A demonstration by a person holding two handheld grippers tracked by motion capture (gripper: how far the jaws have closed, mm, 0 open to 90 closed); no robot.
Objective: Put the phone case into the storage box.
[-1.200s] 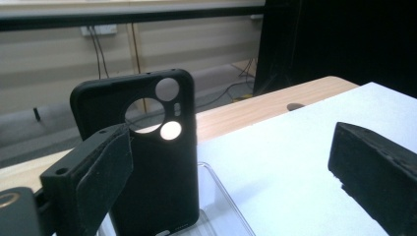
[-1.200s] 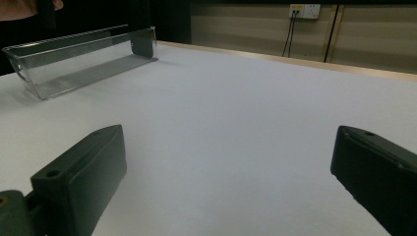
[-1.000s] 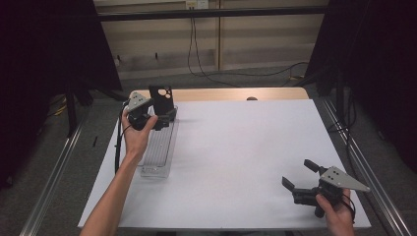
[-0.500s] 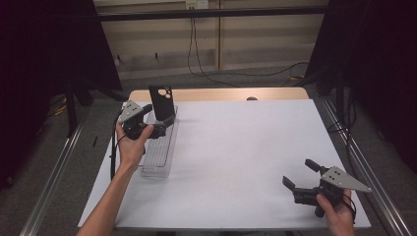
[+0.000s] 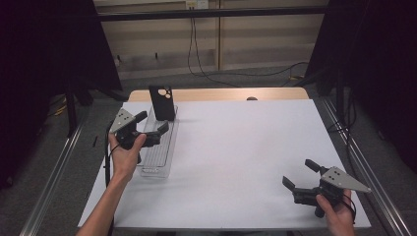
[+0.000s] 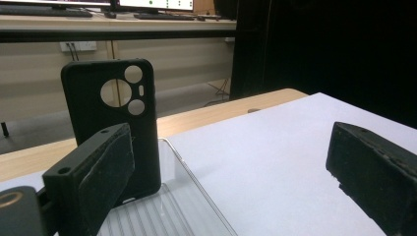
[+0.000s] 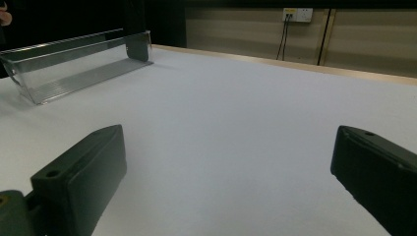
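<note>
Though upright, black phone case point(image 6: 112, 118), three cutouts.

The black phone case point(image 5: 163, 102), camera cut-outs showing, stands upright at the far end of the clear ribbed tray point(image 5: 158, 158), just beyond the left gripper point(image 5: 152, 125), untouched between and past its parted fingers point(image 6: 105, 167).

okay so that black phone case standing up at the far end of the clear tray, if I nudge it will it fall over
Probably yes. The phone case stands upright on its narrow bottom edge in the clear tray, so a light nudge would likely tip it. It looks like a thin, empty shell with open camera cutouts, so it is probably light and somewhat flexible. The left gripper is open just short of it.
</note>
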